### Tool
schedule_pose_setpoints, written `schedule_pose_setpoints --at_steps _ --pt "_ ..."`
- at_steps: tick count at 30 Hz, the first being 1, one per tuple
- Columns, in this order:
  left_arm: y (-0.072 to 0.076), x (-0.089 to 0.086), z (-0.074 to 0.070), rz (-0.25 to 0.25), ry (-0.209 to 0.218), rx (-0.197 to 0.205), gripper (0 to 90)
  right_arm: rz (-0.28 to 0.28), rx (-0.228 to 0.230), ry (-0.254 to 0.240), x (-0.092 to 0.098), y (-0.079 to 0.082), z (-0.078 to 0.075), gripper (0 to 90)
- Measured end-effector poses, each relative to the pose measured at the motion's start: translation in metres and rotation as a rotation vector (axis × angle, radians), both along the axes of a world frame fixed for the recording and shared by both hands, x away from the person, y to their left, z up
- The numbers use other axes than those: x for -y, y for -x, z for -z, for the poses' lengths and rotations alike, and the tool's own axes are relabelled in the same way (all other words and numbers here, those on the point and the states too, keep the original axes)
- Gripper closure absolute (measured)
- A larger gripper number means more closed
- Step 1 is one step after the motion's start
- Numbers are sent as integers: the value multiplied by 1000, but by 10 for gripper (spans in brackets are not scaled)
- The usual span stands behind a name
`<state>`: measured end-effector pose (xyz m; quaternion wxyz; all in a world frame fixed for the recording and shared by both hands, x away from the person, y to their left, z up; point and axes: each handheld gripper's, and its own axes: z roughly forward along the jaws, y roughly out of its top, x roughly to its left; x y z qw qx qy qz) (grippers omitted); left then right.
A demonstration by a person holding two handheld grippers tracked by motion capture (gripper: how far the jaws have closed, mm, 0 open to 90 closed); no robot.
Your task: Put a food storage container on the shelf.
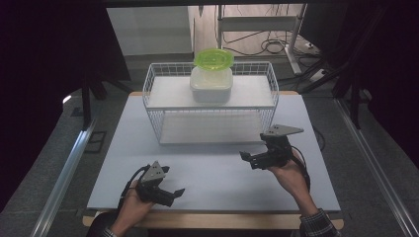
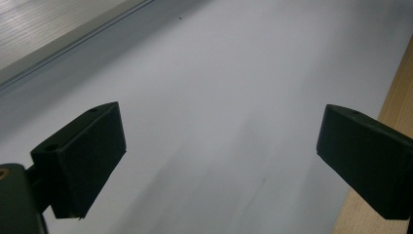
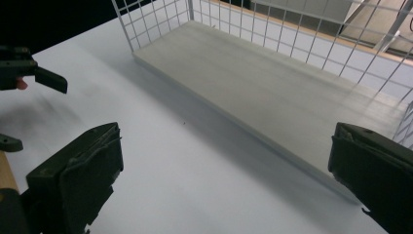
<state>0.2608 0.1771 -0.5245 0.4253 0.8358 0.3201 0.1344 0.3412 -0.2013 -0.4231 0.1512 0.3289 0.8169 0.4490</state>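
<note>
Resting low near the front edge of the table [image 1: 207, 173], the left gripper [image 1: 170, 193] is held in the person's left hand [image 1: 131, 207] with its jaws spread wide and nothing between them; in the left gripper view its jaws frame bare white table surface, with the wooden front edge [image 2: 397, 97] running just beside the right-hand jaw. The right gripper [image 1: 252, 159] sits farther forward and to the right, held by the right hand [image 1: 291, 175], jaws likewise parted and empty, pointing leftward across the table. Between the two grippers lies a broad stretch of open white surface.

Behind that open stretch stands a white wire rack [image 1: 210, 101] with two shelves, its front edge near the middle of the table and its back close to the far edge. On the upper shelf [image 1: 165, 94], toward the middle, sits a white container [image 1: 211, 84] with a green lid [image 1: 213, 58] on top. The right gripper view looks along the lower shelf [image 3: 272, 92], a pale board whose near edge lies on the table just ahead of the jaws, with wire mesh [image 3: 311, 44] closing the far side. The left gripper [image 3: 29, 70] shows at the left of that view, well apart from the rack. Narrow strips of table remain free on both sides of the rack.
</note>
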Motion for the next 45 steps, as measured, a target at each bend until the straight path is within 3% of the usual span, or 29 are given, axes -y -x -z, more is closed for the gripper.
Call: schedule_pose_setpoints --at_steps 12,30,45 --pt "0 0 0 4 -5 1 37 -9 -30 36 5 10 20 0" --pt "0 1 1 6 -5 -1 36 23 -31 66 16 26 53 0" --pt "0 2 3 14 -13 -5 34 15 -88 97 18 30 80 0"
